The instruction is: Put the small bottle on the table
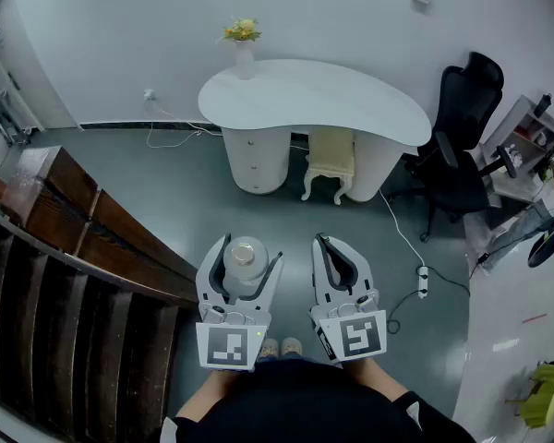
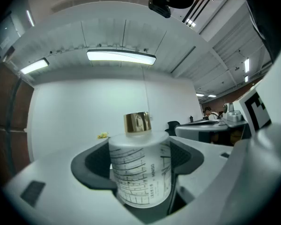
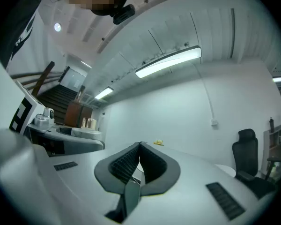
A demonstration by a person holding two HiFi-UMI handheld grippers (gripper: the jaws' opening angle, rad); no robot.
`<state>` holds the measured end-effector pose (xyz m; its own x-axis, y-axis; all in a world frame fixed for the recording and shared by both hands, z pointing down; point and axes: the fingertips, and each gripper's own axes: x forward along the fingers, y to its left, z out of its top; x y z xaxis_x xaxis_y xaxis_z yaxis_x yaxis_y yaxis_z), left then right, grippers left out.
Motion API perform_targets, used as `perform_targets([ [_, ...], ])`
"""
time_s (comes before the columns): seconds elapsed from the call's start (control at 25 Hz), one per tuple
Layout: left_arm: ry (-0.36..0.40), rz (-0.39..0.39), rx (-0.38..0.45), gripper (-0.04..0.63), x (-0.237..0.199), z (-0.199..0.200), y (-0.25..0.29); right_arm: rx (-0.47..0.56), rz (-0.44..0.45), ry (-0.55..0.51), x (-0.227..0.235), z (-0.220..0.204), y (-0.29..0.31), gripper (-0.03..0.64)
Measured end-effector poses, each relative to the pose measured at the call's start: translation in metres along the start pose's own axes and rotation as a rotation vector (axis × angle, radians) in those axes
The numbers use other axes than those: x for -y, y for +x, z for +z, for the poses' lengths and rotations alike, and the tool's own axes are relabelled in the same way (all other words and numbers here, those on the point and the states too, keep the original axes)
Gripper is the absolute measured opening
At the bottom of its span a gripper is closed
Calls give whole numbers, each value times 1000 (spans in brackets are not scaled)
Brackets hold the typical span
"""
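Item: frosted white cylindrical bottle (image 2: 140, 172), gold cap, dark line print; lettering apparently MINISO. The left gripper (image 1: 249, 252) pinches it; the right gripper (image 3: 139, 146) has jaws pressed together.

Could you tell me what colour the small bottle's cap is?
Shiny gold cap, clearest in the left gripper view.

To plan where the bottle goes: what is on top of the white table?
On the white table stands a vase with yellow flowers, at its left end. The rest of the top looks bare; no part is covered.
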<state>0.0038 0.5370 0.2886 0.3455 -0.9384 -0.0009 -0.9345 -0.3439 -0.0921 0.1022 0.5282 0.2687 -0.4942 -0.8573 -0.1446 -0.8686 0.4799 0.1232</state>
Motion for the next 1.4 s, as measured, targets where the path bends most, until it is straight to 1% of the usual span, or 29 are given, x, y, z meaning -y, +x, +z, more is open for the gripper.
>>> perform_targets([
  [0.08,3,0,1,344,0,0,1,-10,2,-3,-1,-3,0,21],
  [0.28,30,4,5,344,3,1,7,10,-8,1,8,-1,0,21],
  [0.48,27,4,17,344,13,5,11,18,-17,-5,21,0,-3,21],
  [0.68,32,8,23,344,27,7,15,57,8,9,31,5,-10,22],
  [0.92,27,23,20,344,33,5,20,42,21,12,38,-3,-12,23],
  [1.2,5,27,17,344,21,-2,39,19,26,14,45,-16,8,23],
  [1.4,-1,30,16,344,-3,-6,68,-1,43,29,50,-27,47,23],
])
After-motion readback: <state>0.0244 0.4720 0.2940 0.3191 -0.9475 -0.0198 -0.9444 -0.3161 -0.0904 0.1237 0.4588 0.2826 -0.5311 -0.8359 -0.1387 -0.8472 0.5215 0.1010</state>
